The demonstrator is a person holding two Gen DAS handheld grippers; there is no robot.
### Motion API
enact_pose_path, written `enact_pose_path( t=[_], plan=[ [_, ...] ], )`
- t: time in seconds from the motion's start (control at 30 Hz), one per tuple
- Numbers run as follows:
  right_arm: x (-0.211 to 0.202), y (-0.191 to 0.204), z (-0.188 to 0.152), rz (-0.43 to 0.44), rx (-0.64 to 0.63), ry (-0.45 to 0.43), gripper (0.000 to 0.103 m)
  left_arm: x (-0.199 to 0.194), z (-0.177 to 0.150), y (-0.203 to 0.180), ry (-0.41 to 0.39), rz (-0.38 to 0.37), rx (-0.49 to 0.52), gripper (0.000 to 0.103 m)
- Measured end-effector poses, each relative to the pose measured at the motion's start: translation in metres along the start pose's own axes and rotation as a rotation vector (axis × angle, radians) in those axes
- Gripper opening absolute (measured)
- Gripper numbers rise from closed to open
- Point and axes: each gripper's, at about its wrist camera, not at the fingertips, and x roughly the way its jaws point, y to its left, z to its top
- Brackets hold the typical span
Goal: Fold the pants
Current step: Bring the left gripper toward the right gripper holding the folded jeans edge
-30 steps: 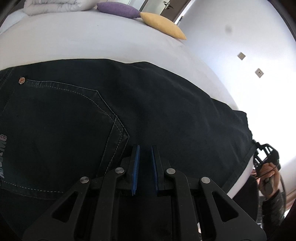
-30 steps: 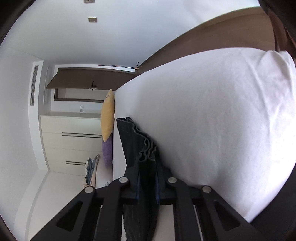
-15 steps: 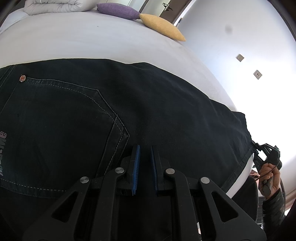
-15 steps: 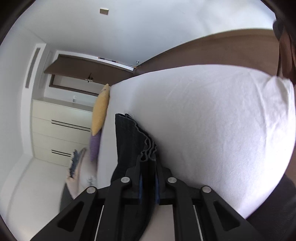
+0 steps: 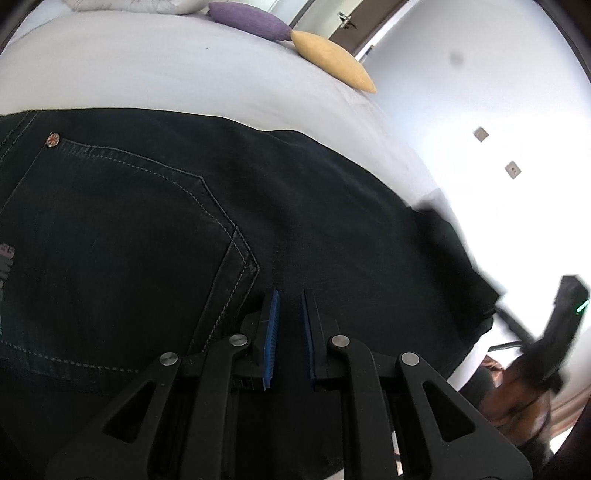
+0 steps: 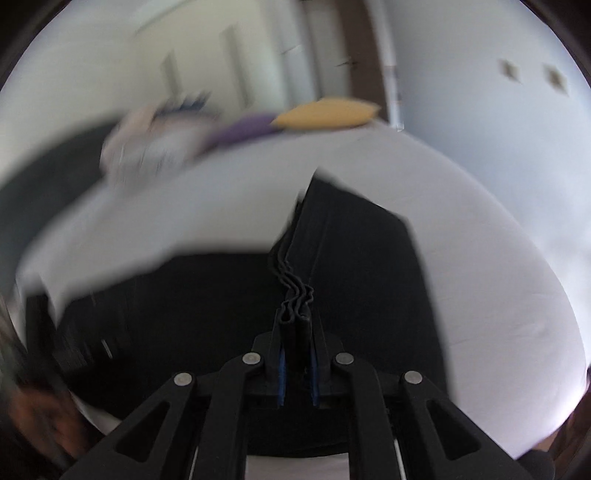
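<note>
Pants point(image 5: 155, 236) on bed point(image 5: 147, 74), yellow pillow point(image 5: 334, 61), purple pillow point(image 5: 247, 20), possibly folded duvet point(image 5: 140, 4)

Perhaps lettering on the pants point(image 5: 221, 229) label point(image 5: 6, 258), cropped, unreadable.

Two matte-black handheld grippers, the left gripper point(image 5: 288, 332) and the right gripper point(image 6: 295, 354), show matching builds: angular linkage arms with triangular cut-outs, four round silver pivot screws each, and narrow fingers point(image 5: 271, 332) lined with ribbed blue pads. In the left wrist view, the blurred far gripper body carries a small green light point(image 5: 583, 306).
</note>
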Motion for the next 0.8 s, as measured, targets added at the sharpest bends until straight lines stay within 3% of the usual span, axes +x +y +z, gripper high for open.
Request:
enact_pose_path(
  t=[0.07, 0.2, 0.37, 0.8],
  plan=[
    [0.022, 0.012, -0.019, -0.064, -0.077, 0.05, 0.011, -0.002, 0.001, 0.0, 0.007, -0.015, -0.019, 0.011],
    [0.019, 0.024, -0.025, -0.113, -0.183, 0.015, 0.011, -0.002, 0.007, -0.011, 0.021, -0.077, -0.039, 0.012],
    [0.014, 0.026, -0.03, -0.12, -0.199, -0.014, 0.011, 0.02, 0.02, -0.043, 0.092, -0.192, -0.045, 0.012],
    [-0.008, 0.02, -0.032, -0.093, -0.184, -0.088, 0.011, 0.094, 0.05, -0.106, 0.248, -0.279, -0.088, 0.012]
  ],
)
